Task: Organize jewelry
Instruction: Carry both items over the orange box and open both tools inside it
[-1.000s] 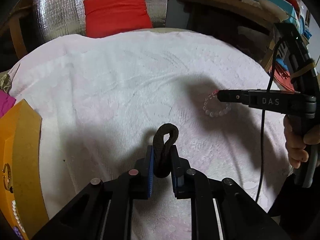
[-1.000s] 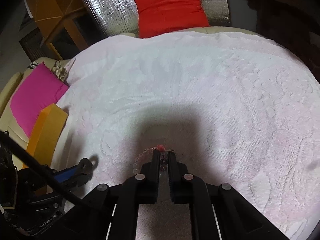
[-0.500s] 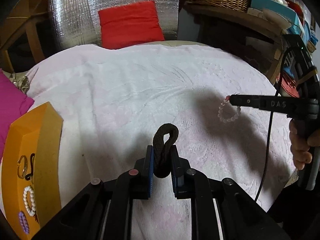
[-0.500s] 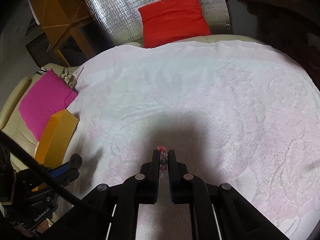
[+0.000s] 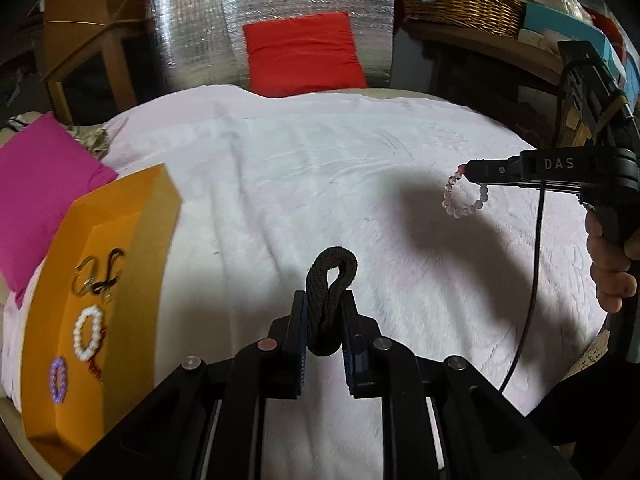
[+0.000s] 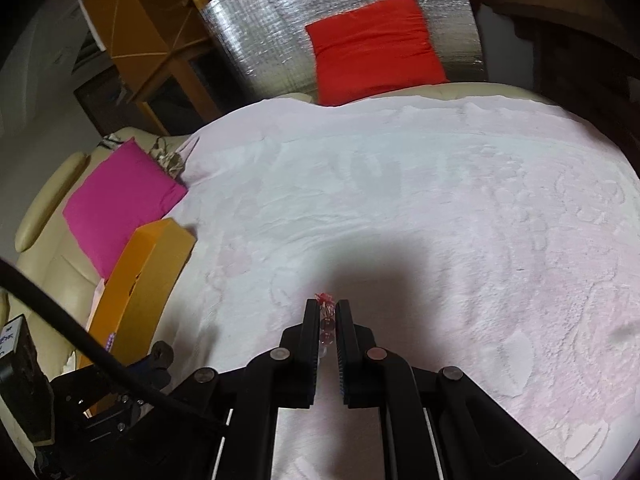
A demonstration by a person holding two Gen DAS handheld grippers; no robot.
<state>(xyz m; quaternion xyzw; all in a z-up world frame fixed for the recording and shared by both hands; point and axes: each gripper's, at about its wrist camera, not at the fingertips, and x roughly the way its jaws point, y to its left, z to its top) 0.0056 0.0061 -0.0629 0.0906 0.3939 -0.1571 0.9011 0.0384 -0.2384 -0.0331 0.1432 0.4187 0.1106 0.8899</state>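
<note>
both grippers have swung left since a second ago; orange box (image 5: 120,240) now shows its inside, with bracelets lying in it. left gripper (image 5: 325,312) pinches a black hair tie (image 5: 330,280). right gripper (image 6: 325,320) pinches a clear bead bracelet (image 5: 464,200), lifted off the white cloth (image 5: 300,160). judgement: both pieces are heading for the box.

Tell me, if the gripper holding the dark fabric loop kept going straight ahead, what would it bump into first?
Probably the white bedspread: the left gripper, shut on the dark loop, points over bare cloth. Depth is unclear.
</note>
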